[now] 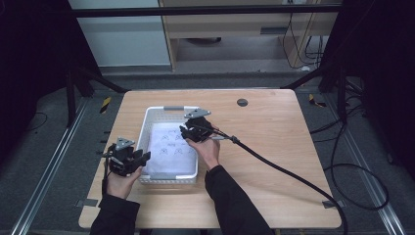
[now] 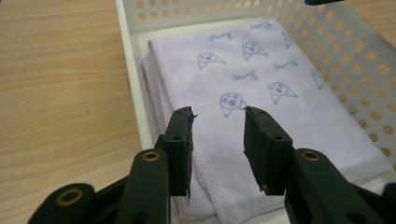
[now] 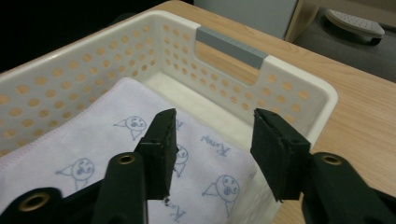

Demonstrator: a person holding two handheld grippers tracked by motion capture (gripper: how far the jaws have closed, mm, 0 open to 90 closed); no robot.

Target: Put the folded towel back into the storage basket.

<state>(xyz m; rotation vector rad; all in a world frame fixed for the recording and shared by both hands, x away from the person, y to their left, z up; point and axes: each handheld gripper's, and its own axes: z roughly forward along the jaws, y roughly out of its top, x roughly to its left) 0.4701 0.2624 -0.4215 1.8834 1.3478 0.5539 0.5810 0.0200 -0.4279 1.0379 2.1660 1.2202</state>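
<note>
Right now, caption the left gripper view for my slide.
Left gripper open above the folded cloth lying in the white basket.

Your folded lilac cloth (image 2: 261, 93) is pale purple, printed with small blue-violet cartoon faces and matching script words, and its edge stitching runs slightly pinker; the white perforated plastic basket (image 3: 299, 88) around it is creamy white, dotted with rows of round holes, and carries a flat grey handle strip (image 3: 232, 46); your left gripper (image 2: 218, 122) and right gripper (image 3: 214, 122) are matt black with brass-coloured rivets; the light wooden table (image 1: 274, 147) shows a warm tan grain.
</note>
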